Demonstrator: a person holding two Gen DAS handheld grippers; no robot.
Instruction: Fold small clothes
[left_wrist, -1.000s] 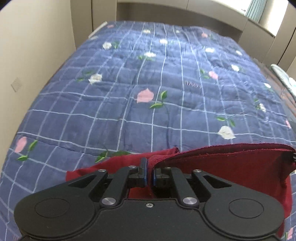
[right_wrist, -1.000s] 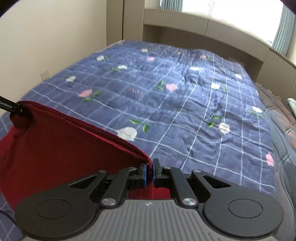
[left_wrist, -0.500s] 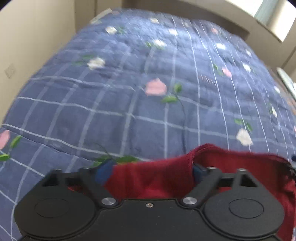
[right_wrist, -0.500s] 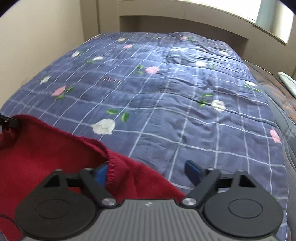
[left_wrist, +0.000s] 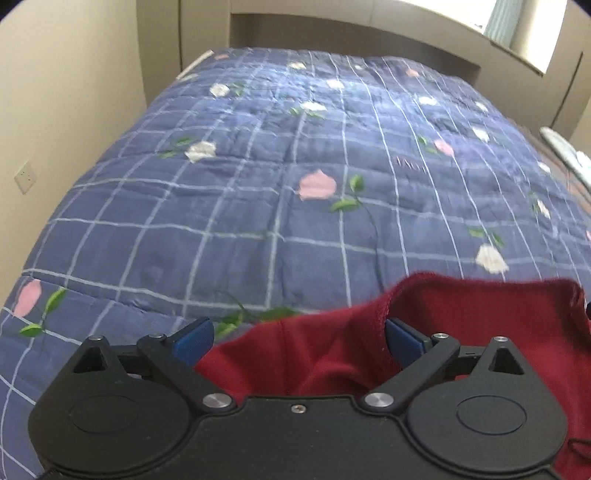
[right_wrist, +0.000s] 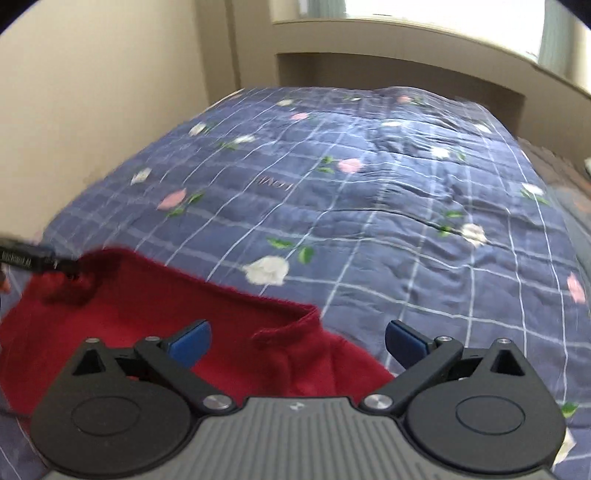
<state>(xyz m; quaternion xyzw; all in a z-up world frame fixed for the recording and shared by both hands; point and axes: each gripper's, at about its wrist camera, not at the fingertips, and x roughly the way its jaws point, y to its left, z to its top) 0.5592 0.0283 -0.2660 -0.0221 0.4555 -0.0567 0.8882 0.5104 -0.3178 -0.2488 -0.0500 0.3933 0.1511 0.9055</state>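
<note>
One red garment (left_wrist: 461, 332) lies crumpled on the near edge of the blue floral quilt (left_wrist: 258, 206); no containers visible. Left gripper (left_wrist: 299, 338): fingers spread wide, holding nothing, cloth bunched between and beneath them. Right gripper (right_wrist: 297, 338): fingers likewise spread wide, a folded hem lying between them. The garment's near part is hidden behind both gripper bodies. Right view blurred. Count: one garment, two grippers, one quilt.
</note>
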